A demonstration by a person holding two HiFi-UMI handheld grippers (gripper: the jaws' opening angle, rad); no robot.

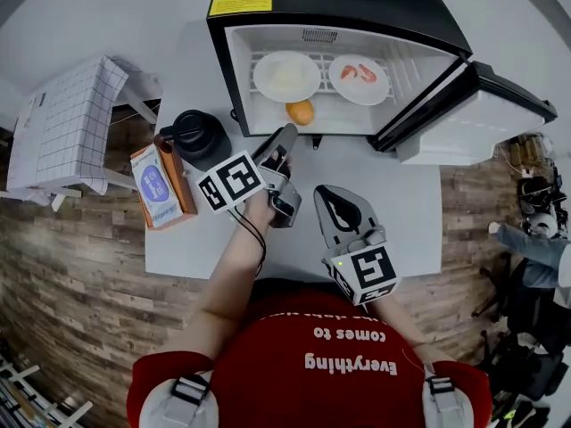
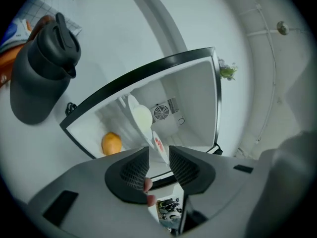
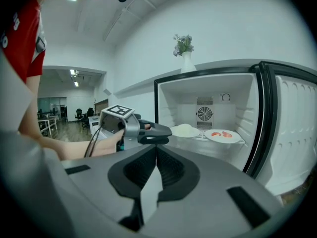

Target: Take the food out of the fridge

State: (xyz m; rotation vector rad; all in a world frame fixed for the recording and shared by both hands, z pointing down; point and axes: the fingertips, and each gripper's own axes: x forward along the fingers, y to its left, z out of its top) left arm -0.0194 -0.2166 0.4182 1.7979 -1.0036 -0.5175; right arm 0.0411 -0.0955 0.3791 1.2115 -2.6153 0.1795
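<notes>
At the left of the head view an orange carton [image 1: 159, 185] and a black jug [image 1: 198, 137] stand on the white table [image 1: 406, 212], clear of the work. Just right of the jug, the left gripper [image 1: 284, 143] points at the open fridge [image 1: 234, 69] at upper centre. Its jaws stand wide apart with nothing between them, and its own view shows it rolled to one side. The food is all inside. An orange [image 1: 301, 111] lies at the front edge, nearest this gripper, and behind it on the wire shelf sit a plate of pale food [image 1: 286, 76] and, to the right, a plate with red pieces [image 1: 359, 79]. The orange looks like the natural first pick. To take it well, the open jaws should go in low and straddle its widest part before closing, since a round fruit may roll off a glancing pinch. Lower centre, the right gripper [image 1: 332, 201] hangs back with its jaws closed and empty; it will need to open before taking a plate rim. The door [image 1: 473, 119] stands wide at the right.
</notes>
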